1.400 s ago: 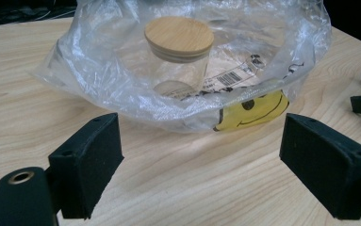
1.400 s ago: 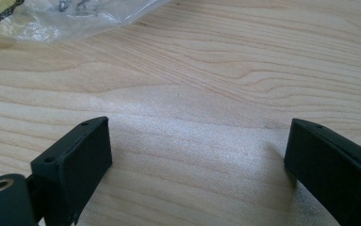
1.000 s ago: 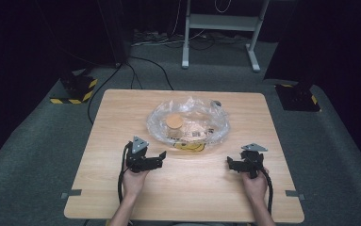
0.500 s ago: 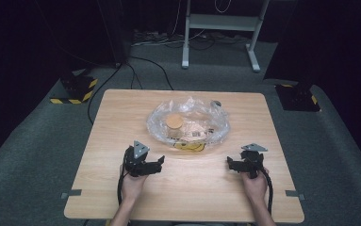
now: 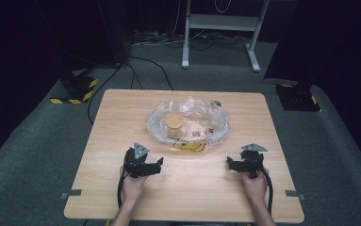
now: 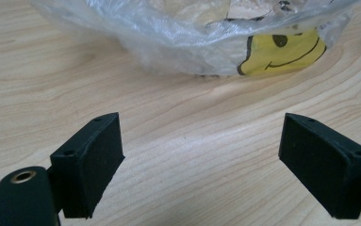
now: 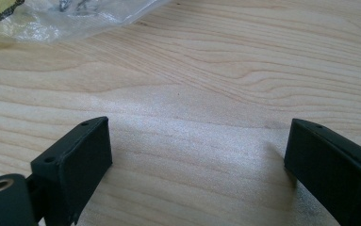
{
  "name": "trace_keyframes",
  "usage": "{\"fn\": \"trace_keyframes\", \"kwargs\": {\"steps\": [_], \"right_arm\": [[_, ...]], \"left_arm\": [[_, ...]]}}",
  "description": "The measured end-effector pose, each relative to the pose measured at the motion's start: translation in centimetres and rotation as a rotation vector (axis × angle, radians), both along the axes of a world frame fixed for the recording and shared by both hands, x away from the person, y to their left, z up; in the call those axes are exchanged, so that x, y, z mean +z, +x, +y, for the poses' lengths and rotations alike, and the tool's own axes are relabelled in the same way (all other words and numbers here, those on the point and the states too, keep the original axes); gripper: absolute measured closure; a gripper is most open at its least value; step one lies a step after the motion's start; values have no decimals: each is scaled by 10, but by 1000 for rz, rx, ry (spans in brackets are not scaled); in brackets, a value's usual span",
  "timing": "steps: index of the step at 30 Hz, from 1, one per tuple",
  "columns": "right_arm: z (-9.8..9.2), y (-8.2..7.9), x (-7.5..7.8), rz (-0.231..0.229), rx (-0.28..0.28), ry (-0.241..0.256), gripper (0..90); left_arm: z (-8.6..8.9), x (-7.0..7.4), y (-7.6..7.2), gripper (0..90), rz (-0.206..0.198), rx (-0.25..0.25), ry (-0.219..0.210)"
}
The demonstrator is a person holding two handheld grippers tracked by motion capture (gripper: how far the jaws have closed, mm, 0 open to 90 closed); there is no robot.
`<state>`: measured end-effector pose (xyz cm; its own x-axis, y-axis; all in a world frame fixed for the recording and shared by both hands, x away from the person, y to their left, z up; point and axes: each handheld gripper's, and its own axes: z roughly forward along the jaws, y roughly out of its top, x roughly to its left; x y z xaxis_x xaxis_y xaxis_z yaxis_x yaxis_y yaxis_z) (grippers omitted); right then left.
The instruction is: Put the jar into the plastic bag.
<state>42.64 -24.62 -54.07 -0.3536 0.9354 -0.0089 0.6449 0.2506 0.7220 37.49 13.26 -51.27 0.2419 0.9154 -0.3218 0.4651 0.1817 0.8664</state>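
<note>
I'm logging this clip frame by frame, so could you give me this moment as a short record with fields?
surface: wooden table
main thing: clear plastic bag with a yellow smiley print, lying mid-table
inside bag: round tan-topped item; the rest too unclear to name
left gripper: open, holds nothing, near side of the bag, jaws facing it
right gripper: open, holds nothing, over bare wood
contact with bag: none

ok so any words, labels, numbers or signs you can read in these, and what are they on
No readable words or numbers.
Sign: a yellow smiley face printed on the clear plastic bag; no text with it.
Small dark print on a pale label inside the bag: too small and blurred to read.
Black print at the bag's top edge in the left gripper view: cut off, unreadable.
Yellow-and-black hazard stripes on a floor base: pattern, no words.
</note>
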Motion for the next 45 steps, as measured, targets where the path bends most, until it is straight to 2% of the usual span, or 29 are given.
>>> {"fn": "trace_keyframes", "kwargs": {"steps": [11,15,16,22,32,34,38,45], "right_arm": [[0,0,0,0,0,0,79],[0,0,0,0,0,0,79],[0,0,0,0,0,0,79],[0,0,0,0,0,0,79],[0,0,0,0,0,0,79],[0,0,0,0,0,0,79],[0,0,0,0,0,0,79],[0,0,0,0,0,0,79]], "left_arm": [[-1,-12,8,140,47,26,53],[-1,-18,10,144,55,39,40],[0,-19,10,144,65,33,52],[-1,-26,12,144,68,53,48],[-1,-35,16,142,86,71,69],[0,-36,17,142,91,68,85],[-2,-38,19,142,82,84,75],[-3,-39,21,140,85,98,88]]}}
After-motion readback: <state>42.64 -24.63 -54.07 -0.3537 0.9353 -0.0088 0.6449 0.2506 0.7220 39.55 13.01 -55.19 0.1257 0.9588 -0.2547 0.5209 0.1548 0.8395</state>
